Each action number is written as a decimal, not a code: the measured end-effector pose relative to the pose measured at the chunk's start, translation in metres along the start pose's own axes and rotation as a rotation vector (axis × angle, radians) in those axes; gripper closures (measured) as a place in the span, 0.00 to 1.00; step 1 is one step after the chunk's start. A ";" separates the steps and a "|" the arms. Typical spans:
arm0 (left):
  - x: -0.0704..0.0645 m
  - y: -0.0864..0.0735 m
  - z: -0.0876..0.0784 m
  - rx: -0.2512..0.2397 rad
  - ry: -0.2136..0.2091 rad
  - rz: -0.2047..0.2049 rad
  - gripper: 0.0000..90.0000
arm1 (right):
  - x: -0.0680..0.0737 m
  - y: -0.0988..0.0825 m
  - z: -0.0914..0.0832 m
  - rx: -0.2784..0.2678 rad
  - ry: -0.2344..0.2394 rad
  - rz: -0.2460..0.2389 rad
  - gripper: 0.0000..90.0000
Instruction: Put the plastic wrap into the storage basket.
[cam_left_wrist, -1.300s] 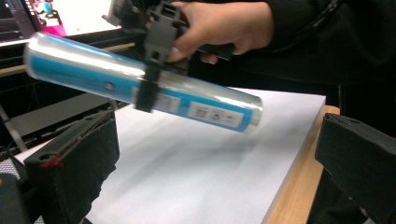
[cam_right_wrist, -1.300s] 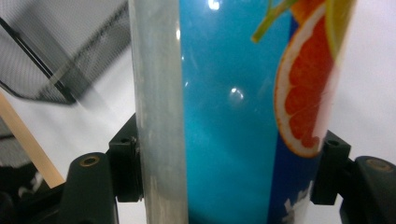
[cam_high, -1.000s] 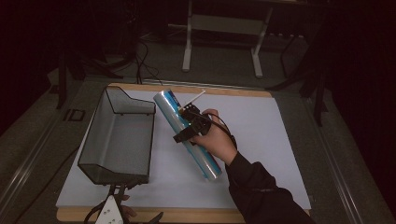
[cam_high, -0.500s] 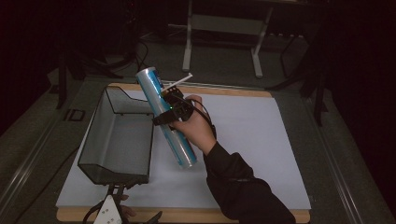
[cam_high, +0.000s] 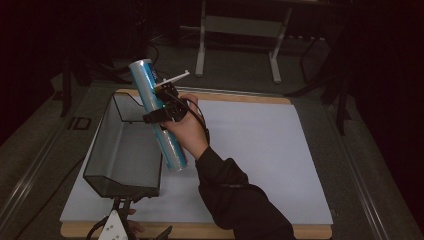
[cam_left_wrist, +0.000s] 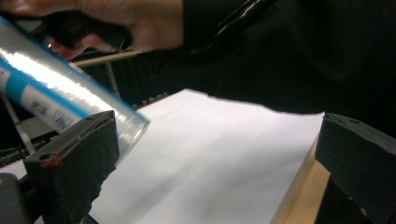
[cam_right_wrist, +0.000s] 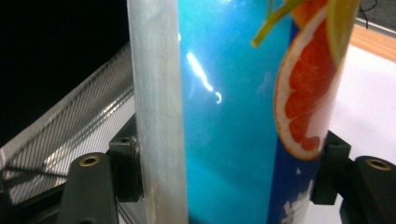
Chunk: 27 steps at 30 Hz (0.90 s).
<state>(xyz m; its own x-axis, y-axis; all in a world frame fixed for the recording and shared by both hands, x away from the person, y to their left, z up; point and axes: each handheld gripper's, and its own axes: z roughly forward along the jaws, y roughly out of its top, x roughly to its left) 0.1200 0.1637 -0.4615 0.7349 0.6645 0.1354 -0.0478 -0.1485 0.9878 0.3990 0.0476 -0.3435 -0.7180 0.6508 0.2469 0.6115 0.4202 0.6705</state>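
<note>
A long blue tube (cam_high: 172, 147) with a shiny wrap and a grapefruit picture (cam_right_wrist: 233, 116) is tilted steeply in the air, top end up and to the left. My right gripper (cam_high: 162, 107) is shut on its upper half, one jaw on each side (cam_right_wrist: 229, 168). The tube's lower end (cam_left_wrist: 70, 98) hangs just above the white sheet, beside the right wall of a black mesh basket (cam_high: 120, 150). My left gripper (cam_high: 117, 227) rests at the table's near edge, in front of the basket, its jaws (cam_left_wrist: 215, 140) wide open with nothing between them.
A white sheet (cam_high: 260, 150) covers the wooden table top (cam_high: 300, 232); its right half is bare. The mesh basket wall (cam_right_wrist: 70, 130) lies close behind the tube. A metal frame on legs (cam_high: 240, 30) and cables stand on the dark floor beyond the table.
The right hand has carried the tube leftward and upward from the middle of the sheet to the basket's right wall, and the tube now stands steeper. The left gripper has stayed put.
</note>
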 end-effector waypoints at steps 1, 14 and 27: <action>0.000 0.000 0.000 0.002 0.000 -0.002 0.01 | 0.002 0.001 0.002 -0.003 -0.003 0.005 0.35; -0.005 0.001 -0.001 0.003 0.004 0.020 0.01 | 0.017 0.000 0.044 -0.107 0.013 0.110 0.35; -0.005 0.001 -0.002 0.011 0.002 0.017 0.01 | 0.016 -0.014 0.077 -0.106 0.039 0.180 0.35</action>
<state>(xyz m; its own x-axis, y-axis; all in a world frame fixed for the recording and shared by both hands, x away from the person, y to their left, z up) 0.1153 0.1617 -0.4613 0.7329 0.6632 0.1519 -0.0527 -0.1673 0.9845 0.4042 0.1009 -0.4031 -0.6136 0.6836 0.3952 0.6945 0.2291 0.6820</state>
